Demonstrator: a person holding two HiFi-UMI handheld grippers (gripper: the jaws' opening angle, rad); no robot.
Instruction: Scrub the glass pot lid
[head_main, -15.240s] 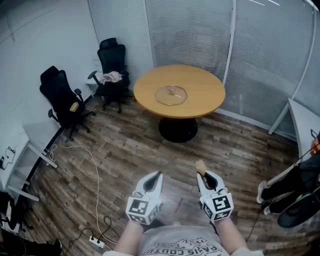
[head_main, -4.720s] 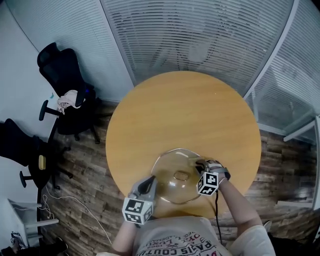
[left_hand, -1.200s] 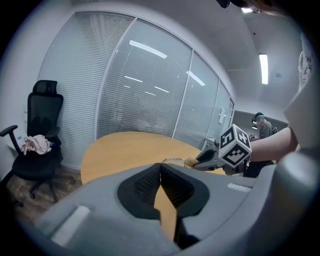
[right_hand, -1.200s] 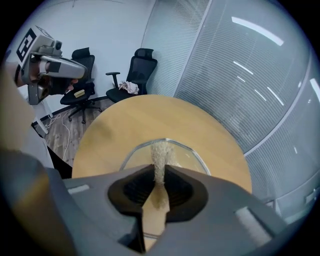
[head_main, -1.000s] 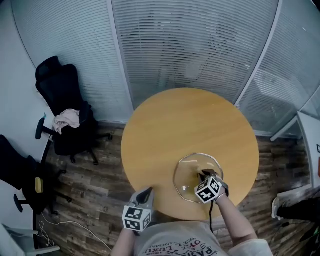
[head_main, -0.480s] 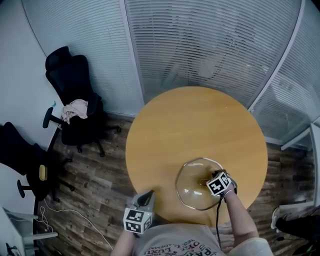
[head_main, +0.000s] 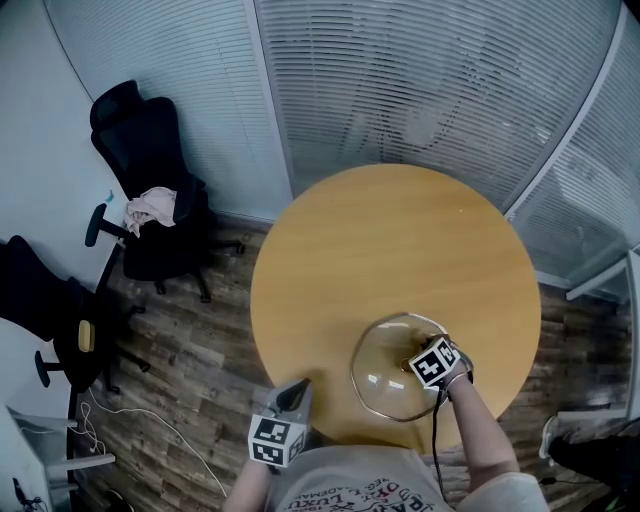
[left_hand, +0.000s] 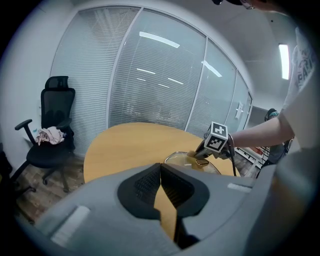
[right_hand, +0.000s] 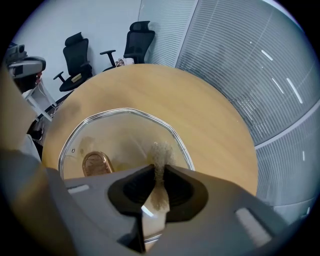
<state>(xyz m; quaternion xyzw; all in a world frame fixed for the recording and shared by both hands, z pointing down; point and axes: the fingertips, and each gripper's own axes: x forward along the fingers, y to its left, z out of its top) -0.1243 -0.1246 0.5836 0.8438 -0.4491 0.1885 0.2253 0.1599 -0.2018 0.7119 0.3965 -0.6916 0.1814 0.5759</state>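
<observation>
Right gripper pinches a tan sponge scrap over the glass pot lid on the round table. Left gripper is closed and empty, just off the table edge.

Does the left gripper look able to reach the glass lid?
Probably yes. The left gripper hangs shut just off the table's near edge, only bare tabletop between it and the glass lid; the right gripper's sponge touches the lid's right side.
</observation>
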